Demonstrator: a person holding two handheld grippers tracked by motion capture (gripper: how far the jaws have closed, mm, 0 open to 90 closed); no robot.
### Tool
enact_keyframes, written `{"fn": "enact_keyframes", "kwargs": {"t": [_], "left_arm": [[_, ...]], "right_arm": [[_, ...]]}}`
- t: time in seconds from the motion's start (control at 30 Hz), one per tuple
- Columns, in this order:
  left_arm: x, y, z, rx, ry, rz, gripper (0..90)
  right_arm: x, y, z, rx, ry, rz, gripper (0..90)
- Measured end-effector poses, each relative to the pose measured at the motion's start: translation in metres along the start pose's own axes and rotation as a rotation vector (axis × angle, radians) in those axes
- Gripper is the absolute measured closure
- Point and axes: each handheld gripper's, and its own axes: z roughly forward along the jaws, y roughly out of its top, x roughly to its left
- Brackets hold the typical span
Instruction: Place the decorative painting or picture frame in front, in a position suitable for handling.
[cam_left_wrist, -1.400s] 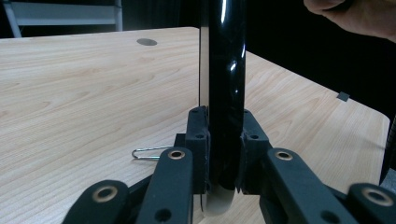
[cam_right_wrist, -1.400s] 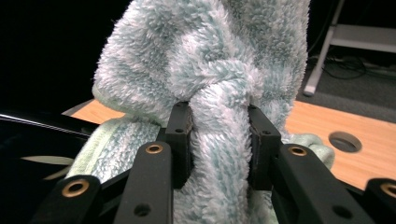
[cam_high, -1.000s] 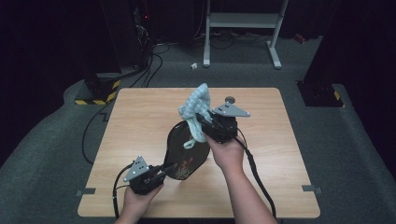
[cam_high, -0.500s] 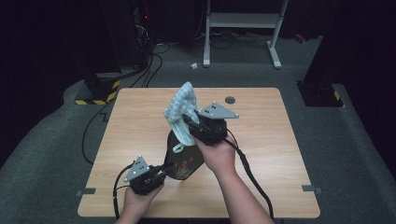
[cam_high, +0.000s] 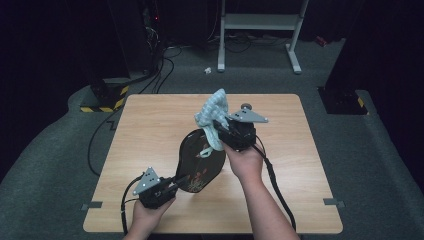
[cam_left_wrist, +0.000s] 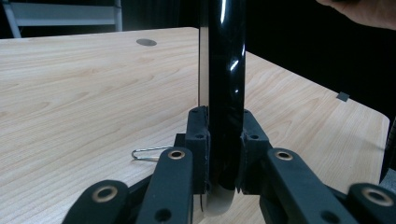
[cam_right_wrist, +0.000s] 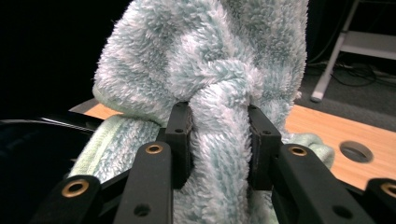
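from the high view i'm holding the black plate (cam_high: 199, 160) on edge over the table (cam_high: 150, 130) with the left gripper (cam_high: 172, 184), wiping it with the cloth (cam_high: 212, 117) in the right gripper (cam_high: 220, 131).

left gripper view: jaws are clamping the plate's rim.

right gripper view: jaws are squeezing the cloth (contact spot hidden); next, i'm judging, press and rub.

No words, brand names or numbers could be read anywhere. The black plate (cam_high: 197, 160) carried a reddish design, too small to tell whether it held letters.
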Motion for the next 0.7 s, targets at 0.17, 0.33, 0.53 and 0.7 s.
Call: {"fn": "enact_keyframes", "kwargs": {"t": [0.17,0.33,0.53,0.7], "left_arm": [[0.001,0.000,0.000,0.001,0.001,0.002,78.2],[0.001,0.000,0.000,0.001,0.001,0.002,78.2],[0.001,0.000,0.000,0.000,-0.003,-0.002,78.2],[0.002,0.000,0.000,0.001,-0.006,-0.002,78.2]], "right_arm": [[-0.013,-0.005,-0.004,0.021,-0.036,0.000,67.4],[-0.023,-0.012,-0.006,0.042,-0.060,0.004,67.5],[-0.031,-0.026,-0.008,0.084,-0.085,-0.006,67.6],[-0.035,-0.033,-0.003,0.114,-0.088,-0.004,67.7]]}}
